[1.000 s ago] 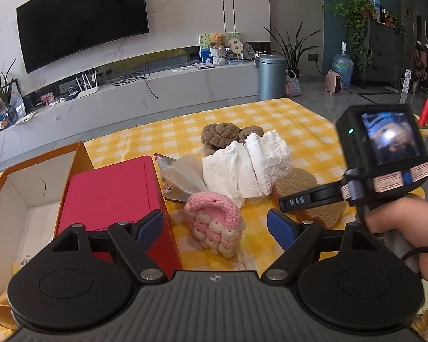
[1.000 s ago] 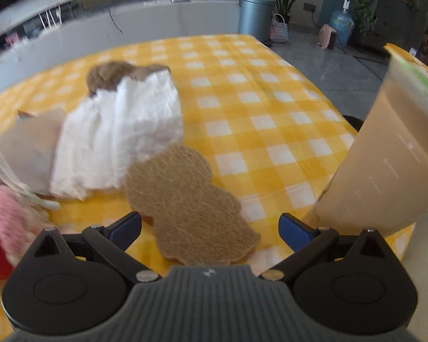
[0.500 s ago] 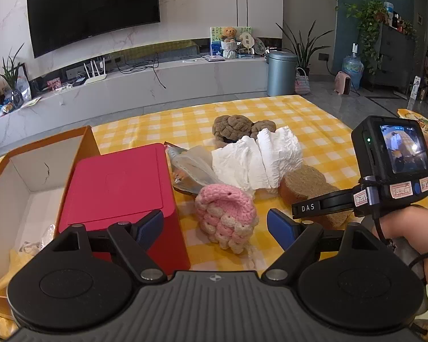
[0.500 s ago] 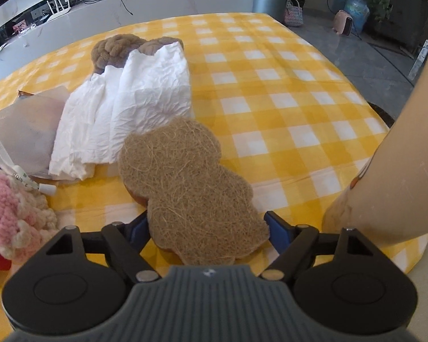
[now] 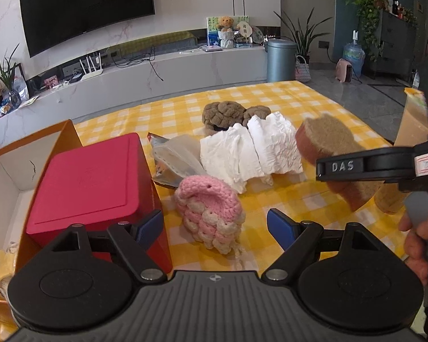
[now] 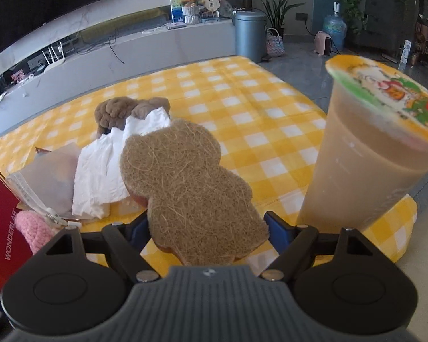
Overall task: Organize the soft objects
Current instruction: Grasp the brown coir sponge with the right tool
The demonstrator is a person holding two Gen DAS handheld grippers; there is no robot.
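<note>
Right gripper [image 6: 207,225]: clamped on bear-shaped loofah sponge [image 6: 185,188], lifted clear of yellow checked tablecloth [image 6: 242,108]; milk tea cup [image 6: 365,154] close on its right, white tissues [image 6: 100,171] on its left. Left gripper [image 5: 215,222]: wide open, empty, pink crocheted pouch [image 5: 211,213] lying between its fingers, red box [image 5: 91,182] hard against left finger.

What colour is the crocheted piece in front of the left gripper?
Pink on top with cream stitches lower down; the crocheted piece shows best in the left wrist view.
</note>
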